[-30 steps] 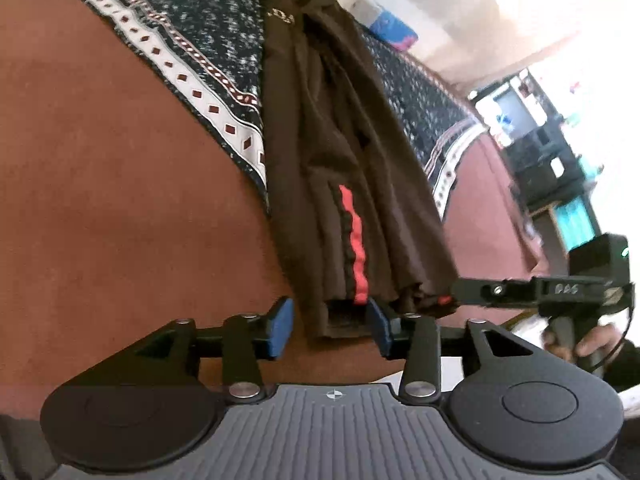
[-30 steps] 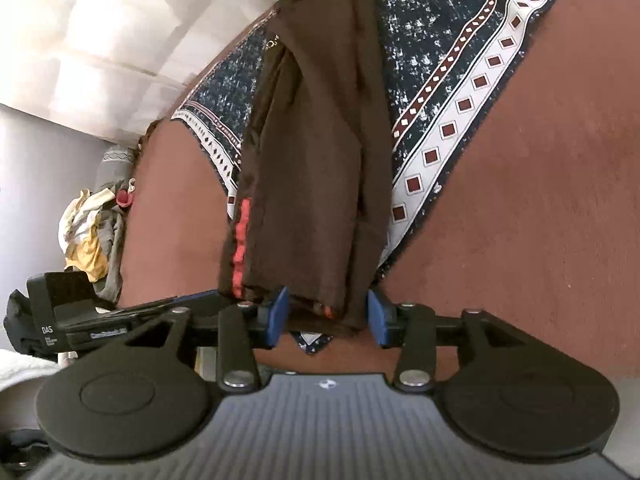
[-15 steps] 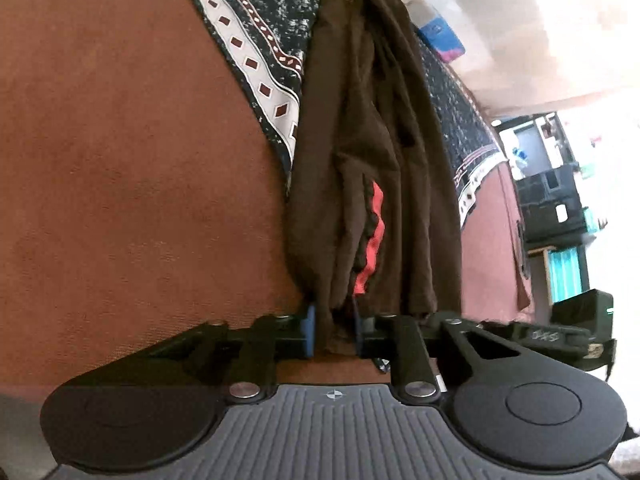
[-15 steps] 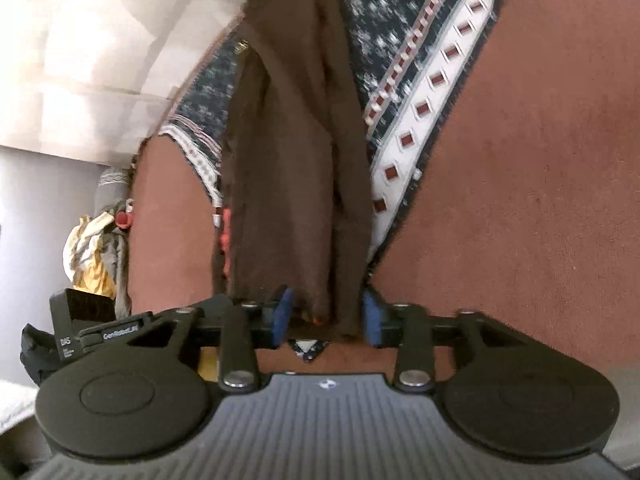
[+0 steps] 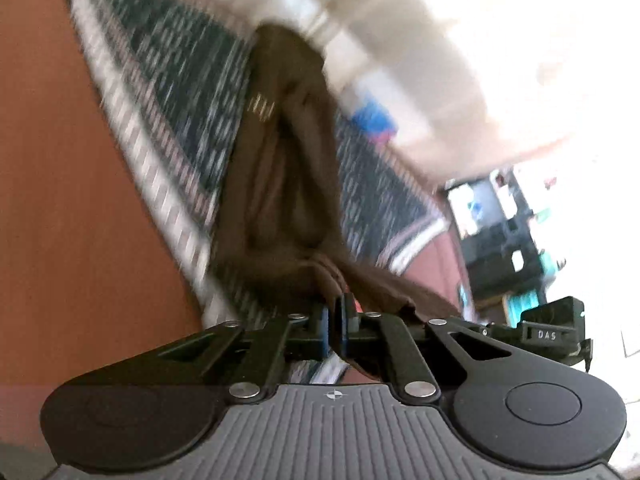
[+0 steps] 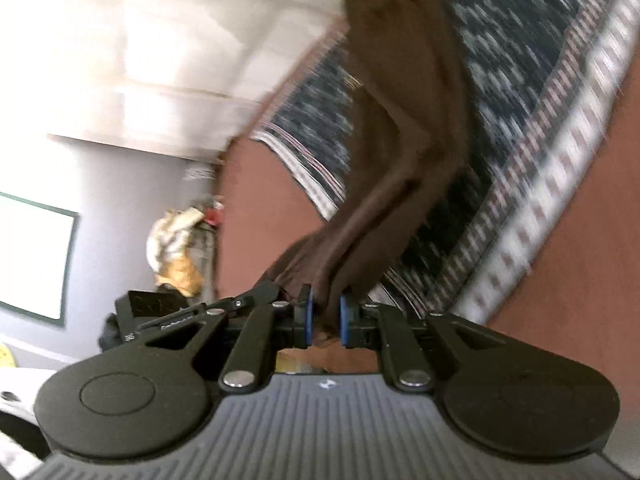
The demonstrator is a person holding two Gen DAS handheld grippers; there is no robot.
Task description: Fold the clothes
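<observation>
A dark brown garment [image 5: 280, 184] lies lengthwise on a patterned navy cloth [image 5: 172, 92] over a rust-brown surface. My left gripper [image 5: 335, 330] is shut on the garment's near hem, and the cloth bunches up and rises toward the jaws. My right gripper [image 6: 324, 318] is shut on the same hem of the brown garment [image 6: 416, 120], lifted off the patterned cloth [image 6: 520, 100]. Both views are motion-blurred. The right gripper's body [image 5: 552, 330] shows at the right of the left wrist view; the left gripper's body [image 6: 160, 308] shows at the left of the right wrist view.
The rust-brown surface [image 5: 72, 208] spreads on both sides of the patterned cloth. A pile of yellow and white clothes [image 6: 180, 248] lies at the left by a grey wall. Dark shelves [image 5: 504, 232] stand at the right, and a blue object [image 5: 372, 120] at the far edge.
Both grippers closed on the garment's near hem and lifted it. The hem has moved up and forward over the garment, which now bunches. The red stripe is no longer visible.
</observation>
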